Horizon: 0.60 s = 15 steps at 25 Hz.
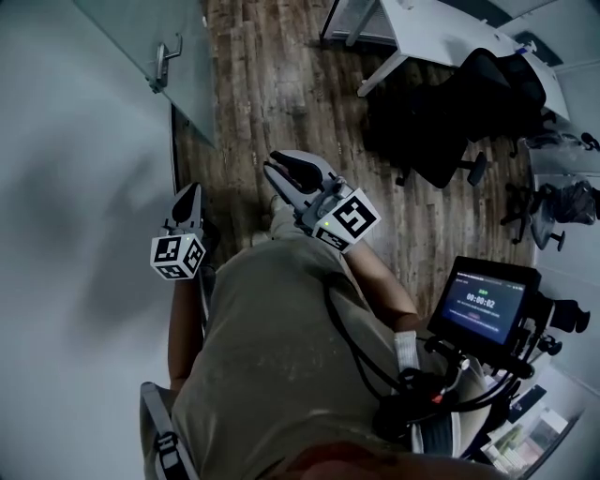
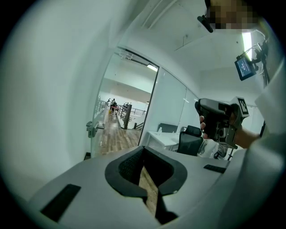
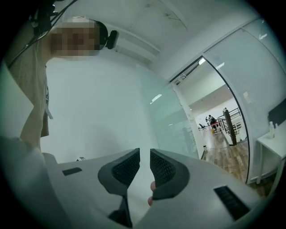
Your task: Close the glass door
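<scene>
Nearest you, your left gripper (image 1: 188, 201) sits close along the white wall (image 1: 66, 187) with its claw pressed together on nothing. Your right gripper (image 1: 277, 165) is just to its right, its claw spread by a narrow gap with nothing in it. Neither one touches anything, so you appear to be at the approach step, with the closing itself not yet begun. Ahead of both grippers and well apart from them is the glass door (image 1: 127, 37). It stands open, angled out over the wooden floor (image 1: 262, 84), with its metal handle (image 1: 161, 64) near the free edge on your left side. The left gripper is the closer one to that handle. The next move probably calls for bringing a gripper up to the handle or the pane's edge, then swinging the door steadily until it meets its frame. Keep the contact gentle, since glass will likely let a closed claw slide. Farther off on the right are an office chair (image 1: 450, 122) and a white desk (image 1: 441, 28), clear of the door.
</scene>
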Tool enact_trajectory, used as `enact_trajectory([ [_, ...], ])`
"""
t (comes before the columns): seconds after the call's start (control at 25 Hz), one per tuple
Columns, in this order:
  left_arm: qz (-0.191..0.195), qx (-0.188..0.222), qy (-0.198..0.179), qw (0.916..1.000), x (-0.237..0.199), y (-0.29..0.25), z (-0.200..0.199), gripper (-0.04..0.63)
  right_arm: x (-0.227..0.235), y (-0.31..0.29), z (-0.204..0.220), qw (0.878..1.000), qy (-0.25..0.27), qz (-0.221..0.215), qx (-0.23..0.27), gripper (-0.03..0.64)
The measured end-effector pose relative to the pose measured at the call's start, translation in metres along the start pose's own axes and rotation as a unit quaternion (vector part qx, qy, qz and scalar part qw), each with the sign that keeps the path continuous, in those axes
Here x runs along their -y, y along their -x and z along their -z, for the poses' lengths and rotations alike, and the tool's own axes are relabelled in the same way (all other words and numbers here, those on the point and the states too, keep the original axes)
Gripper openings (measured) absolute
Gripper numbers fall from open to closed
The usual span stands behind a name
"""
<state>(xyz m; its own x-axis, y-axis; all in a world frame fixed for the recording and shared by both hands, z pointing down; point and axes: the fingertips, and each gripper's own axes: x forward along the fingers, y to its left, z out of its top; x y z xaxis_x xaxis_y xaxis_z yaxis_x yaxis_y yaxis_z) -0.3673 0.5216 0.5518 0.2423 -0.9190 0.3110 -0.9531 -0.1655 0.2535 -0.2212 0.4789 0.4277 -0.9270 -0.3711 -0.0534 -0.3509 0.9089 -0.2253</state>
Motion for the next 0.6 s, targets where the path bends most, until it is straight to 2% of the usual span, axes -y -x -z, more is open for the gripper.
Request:
enact_trajectory([
  [0.32,-0.031,0.001,0.018,0.9993,-0.012,-0.036,-0.018,0.017,0.044,-0.027,0.002,0.997,-0.042,-0.051,-0.037,0.075],
  [0.44,-0.041,0.002,0.024,0.9988,-0.010,-0.042,-0.021,0.017,0.051,-0.023,-0.008,0.994,-0.064,-0.084,-0.027,0.074],
  [0.6,-0.036,0.013,0.030,0.9988,-0.002,-0.047,-0.020,0.017,0.055,-0.024,-0.012,0.990,-0.074,-0.116,-0.021,0.066],
])
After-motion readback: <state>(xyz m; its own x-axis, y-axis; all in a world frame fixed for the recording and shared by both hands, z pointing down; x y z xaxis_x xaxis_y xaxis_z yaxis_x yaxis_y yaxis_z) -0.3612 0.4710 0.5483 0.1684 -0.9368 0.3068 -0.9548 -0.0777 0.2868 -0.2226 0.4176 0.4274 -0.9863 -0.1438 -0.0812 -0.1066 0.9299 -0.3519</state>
